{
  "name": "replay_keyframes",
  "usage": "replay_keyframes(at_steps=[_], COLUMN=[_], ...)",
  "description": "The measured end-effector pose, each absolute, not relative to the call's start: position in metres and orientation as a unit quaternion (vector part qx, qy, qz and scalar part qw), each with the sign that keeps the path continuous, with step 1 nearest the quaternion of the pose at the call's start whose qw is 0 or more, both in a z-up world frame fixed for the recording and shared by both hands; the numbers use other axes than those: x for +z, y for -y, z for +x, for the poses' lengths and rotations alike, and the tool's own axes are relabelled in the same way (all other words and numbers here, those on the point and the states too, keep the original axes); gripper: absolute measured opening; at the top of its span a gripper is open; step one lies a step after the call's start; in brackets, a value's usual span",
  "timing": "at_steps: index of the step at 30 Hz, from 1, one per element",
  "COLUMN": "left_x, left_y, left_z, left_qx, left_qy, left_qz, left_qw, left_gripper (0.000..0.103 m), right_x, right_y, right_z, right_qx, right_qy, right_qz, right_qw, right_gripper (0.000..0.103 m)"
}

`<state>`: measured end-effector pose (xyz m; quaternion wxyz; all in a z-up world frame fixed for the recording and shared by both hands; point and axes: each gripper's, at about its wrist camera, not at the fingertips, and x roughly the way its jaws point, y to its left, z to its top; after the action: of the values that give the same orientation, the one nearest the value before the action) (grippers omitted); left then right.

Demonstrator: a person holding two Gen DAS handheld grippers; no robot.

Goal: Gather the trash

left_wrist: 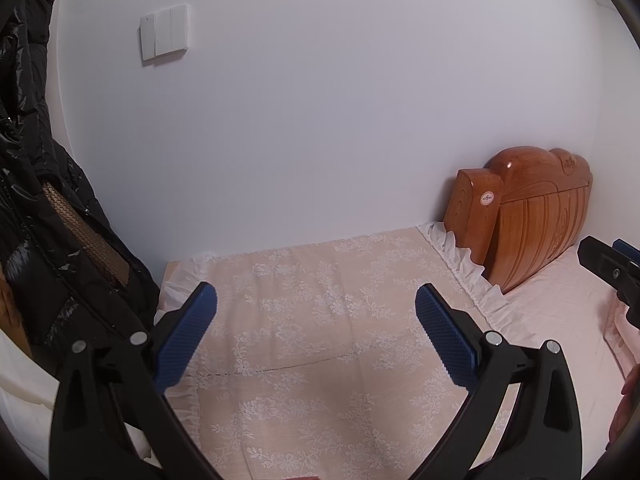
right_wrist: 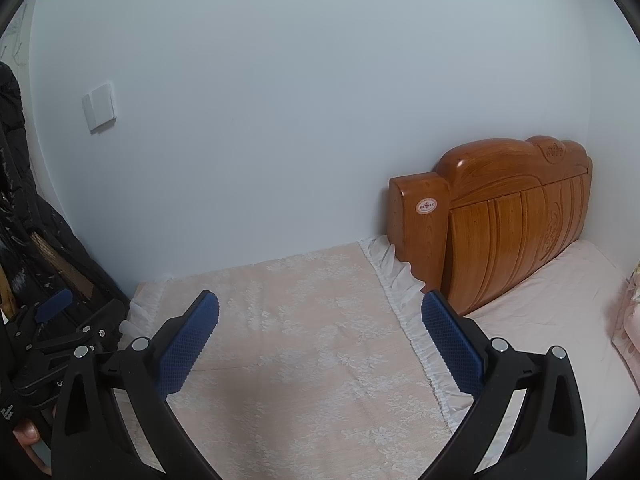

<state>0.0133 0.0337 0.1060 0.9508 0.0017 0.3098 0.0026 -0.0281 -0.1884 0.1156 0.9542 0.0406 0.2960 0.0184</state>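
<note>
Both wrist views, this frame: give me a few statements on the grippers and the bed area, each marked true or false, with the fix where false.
1. The left gripper is open with nothing between its fingers. True.
2. The right gripper is shut on a piece of trash. False: it is open and empty.
3. A wooden headboard stands against the wall at the right. True.
4. The lace cover has trash lying on it. False: no trash shows on it in either view.
5. A black puffer jacket hangs at the left. True.
</note>
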Motion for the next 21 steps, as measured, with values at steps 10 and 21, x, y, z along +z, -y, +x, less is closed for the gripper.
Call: replay_keyframes(at_steps=[10, 21], left_x=[0.1069, 0.1088], left_y=[-0.0338, -0.0333], left_z=[0.0136, 0.0106], left_qx=[-0.004, -0.005], left_qy=[-0.312, -0.313], left_qz=[0.001, -0.001], left_qw=[0.950, 0.950], left_gripper=[0.095, 0.095], right_x=[0.1159, 0.1171], right_y=[0.1902, 0.1917], right_z=[-0.0304, -0.0361], right_qx=[0.019, 0.022], right_qy=[-0.293, -0.292], right_qz=[0.038, 0.037], right_qw=[0.955, 0.955], right_gripper=[0.101, 0.101])
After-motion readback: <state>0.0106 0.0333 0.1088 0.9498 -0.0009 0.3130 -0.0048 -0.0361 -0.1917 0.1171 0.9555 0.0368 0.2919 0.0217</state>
